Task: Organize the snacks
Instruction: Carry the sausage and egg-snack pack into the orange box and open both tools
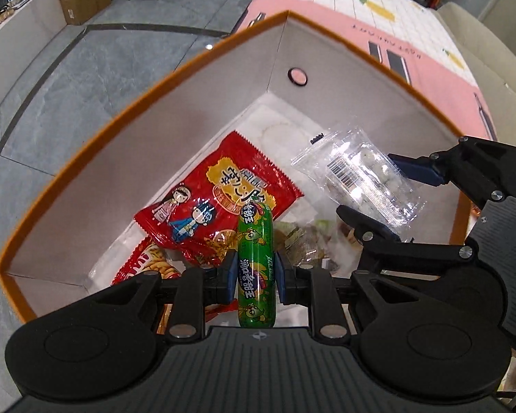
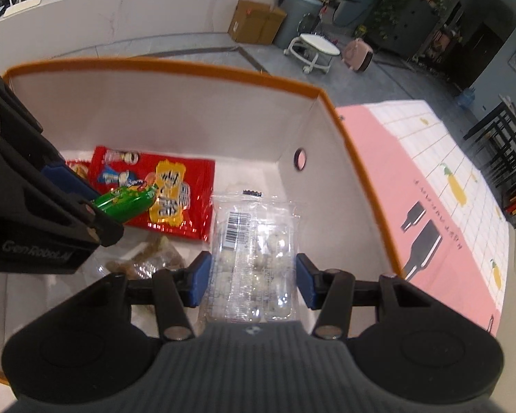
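While the green sausage stick (image 1: pixel 256 265) is pinched between the blue pads (image 1: pixel 231 277) of the left gripper (image 1: pixel 256 278), it hangs above the inside of the orange-rimmed box (image 1: pixel 144 99), lengthwise along the fingers with its far end pointing over the snacks already down there; that hold suits a drop, I judge, since opening the jaws would let it fall straight among the others. To its right the right gripper (image 2: pixel 253 282) stands with its jaws spread, one pad on each side of the clear tray packet (image 2: pixel 254 251) of pale round sweets; a visible gap shows beside each pad, so it reads as released rather than clamped, though whether the packet rests on the box floor or leans on something I cannot tell. Within the box the red cartoon packet (image 1: pixel 213 203) lies flat toward the far left corner, a second red packet (image 1: pixel 144 265) with pictured chips peeks out from under its near edge, and a clear bag of brownish pieces (image 2: pixel 151 258) sits near the middle, just left of the tray packet. A pale flat wrapper (image 1: pixel 271 127) lies against the far wall below a round hole (image 1: pixel 297 76) in the side panel. Outside, the box stands on a pink and white mat (image 2: pixel 430 186), with grey floor tiles (image 1: pixel 68 79) beyond
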Available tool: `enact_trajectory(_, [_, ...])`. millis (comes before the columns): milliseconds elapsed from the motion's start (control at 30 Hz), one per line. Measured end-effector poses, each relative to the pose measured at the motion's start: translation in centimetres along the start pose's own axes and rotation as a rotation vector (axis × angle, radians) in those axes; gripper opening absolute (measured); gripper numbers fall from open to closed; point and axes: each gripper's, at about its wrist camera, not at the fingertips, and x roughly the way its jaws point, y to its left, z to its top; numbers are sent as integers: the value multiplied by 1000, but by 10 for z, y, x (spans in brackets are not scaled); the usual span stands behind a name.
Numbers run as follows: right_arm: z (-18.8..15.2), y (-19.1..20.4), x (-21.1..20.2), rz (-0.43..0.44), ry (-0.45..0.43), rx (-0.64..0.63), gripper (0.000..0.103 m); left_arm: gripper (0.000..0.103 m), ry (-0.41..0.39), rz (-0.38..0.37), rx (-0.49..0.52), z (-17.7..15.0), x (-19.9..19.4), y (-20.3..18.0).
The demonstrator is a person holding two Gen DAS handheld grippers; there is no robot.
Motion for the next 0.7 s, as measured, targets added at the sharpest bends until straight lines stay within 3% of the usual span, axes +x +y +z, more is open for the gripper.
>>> enact_trajectory(367, [0,-3,3,18,23,1,56,25,5,6,-7,-1,2,-3])
enact_trajectory(700, [8,-10,-28,-29,-54,46,73,51,-81,22,-40,-6,-33,0])
